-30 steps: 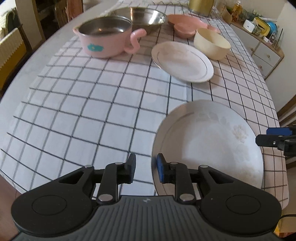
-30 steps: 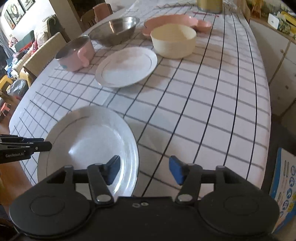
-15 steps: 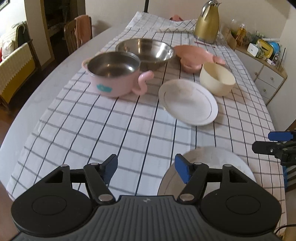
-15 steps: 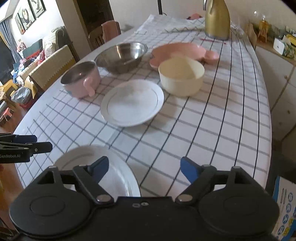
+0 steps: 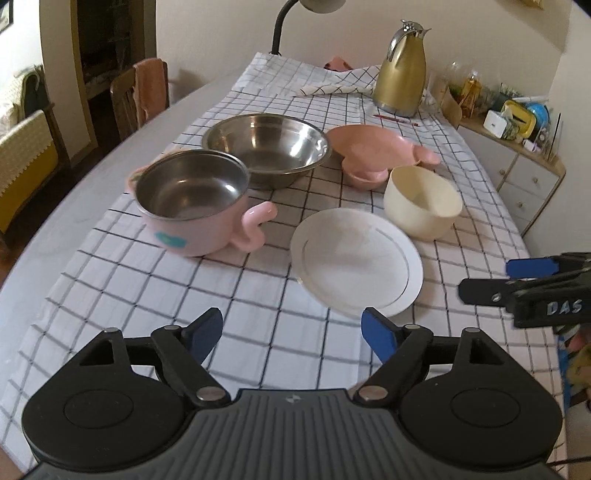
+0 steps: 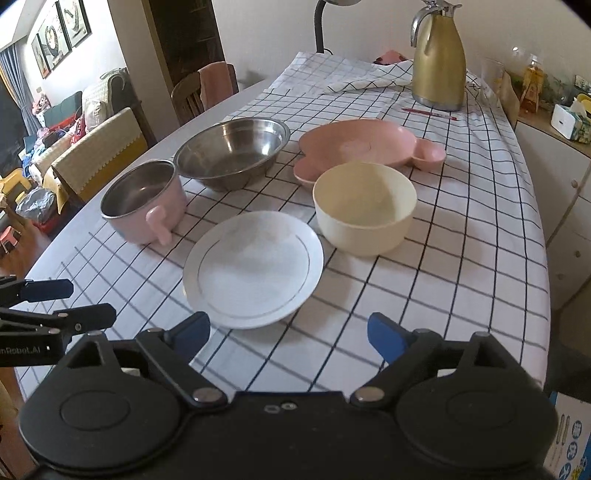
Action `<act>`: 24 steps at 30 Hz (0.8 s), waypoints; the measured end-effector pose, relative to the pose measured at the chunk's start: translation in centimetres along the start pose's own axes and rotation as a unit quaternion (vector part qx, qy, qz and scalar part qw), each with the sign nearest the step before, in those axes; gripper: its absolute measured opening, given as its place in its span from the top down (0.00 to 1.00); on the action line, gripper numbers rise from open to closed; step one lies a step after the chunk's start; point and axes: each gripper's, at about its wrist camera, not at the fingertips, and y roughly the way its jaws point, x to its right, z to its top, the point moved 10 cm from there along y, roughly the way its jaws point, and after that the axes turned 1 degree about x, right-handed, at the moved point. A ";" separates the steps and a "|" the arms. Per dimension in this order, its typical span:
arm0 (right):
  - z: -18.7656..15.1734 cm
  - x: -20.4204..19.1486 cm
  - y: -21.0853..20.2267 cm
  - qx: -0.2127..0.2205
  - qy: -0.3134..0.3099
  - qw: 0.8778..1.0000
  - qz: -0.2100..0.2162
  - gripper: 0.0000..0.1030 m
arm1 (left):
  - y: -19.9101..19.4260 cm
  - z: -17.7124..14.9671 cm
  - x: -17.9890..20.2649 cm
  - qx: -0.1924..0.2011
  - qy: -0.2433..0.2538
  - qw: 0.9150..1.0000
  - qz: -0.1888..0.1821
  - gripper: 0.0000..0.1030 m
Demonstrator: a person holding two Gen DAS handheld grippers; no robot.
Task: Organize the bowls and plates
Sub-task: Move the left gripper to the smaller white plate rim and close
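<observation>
A long table draped in a white checked cloth (image 6: 461, 236) fills both wrist views, its dishes clustered mid-frame and not yet stacked or nested, apart from a pink plate perched on a small pink bowl. Largest is the steel mixing bowl (image 6: 232, 151), upper centre in the right view, with the pink lobed plate (image 6: 354, 146) to its right, propped, as the left view shows, on the small pink bowl (image 5: 364, 177). Below the steel bowl at left stands the pink steel-lined pot (image 6: 144, 201), its handle turned toward the camera; the cream bowl (image 6: 364, 206) stands right of centre, and the white gold-rimmed plate (image 6: 253, 269) lies flat below both, nearest the tools and apparently the easiest next pick.

The right gripper (image 6: 288, 338) hangs at the bottom of its frame, above bare cloth, jaws spreading wider and nothing between them; the plate's near rim lies just beyond its blue pads. The left gripper (image 5: 291, 332), likewise released and widening over bare cloth, grasps nothing either; it also appears at the left edge of the right view. Both look poised between steps, free to choose a dish.

Little stands in the way: pot and cream bowl flank the plate closely, so a sideways reach could nudge either. At the top of frame, well apart, a gold thermos jug (image 6: 437, 59), a crumpled checked cloth (image 6: 369, 79), a red pen (image 6: 428, 112) and a lamp stem (image 6: 319, 26) hold the far end.
</observation>
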 end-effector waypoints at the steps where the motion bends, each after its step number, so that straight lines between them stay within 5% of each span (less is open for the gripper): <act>1: 0.3 0.1 0.4 -0.001 -0.002 1.000 -0.001 0.10 | 0.5 0.3 0.2 -0.004 -0.004 1.000 -0.007 0.20; 16: 2.7 2.1 6.4 -0.030 -0.011 0.999 0.004 0.17 | 7.5 2.6 0.7 -0.037 -0.005 0.999 0.019 0.20; 24: 2.8 2.4 8.6 -0.054 0.012 0.998 0.020 0.31 | 9.3 2.8 0.9 -0.051 -0.019 0.998 0.009 0.21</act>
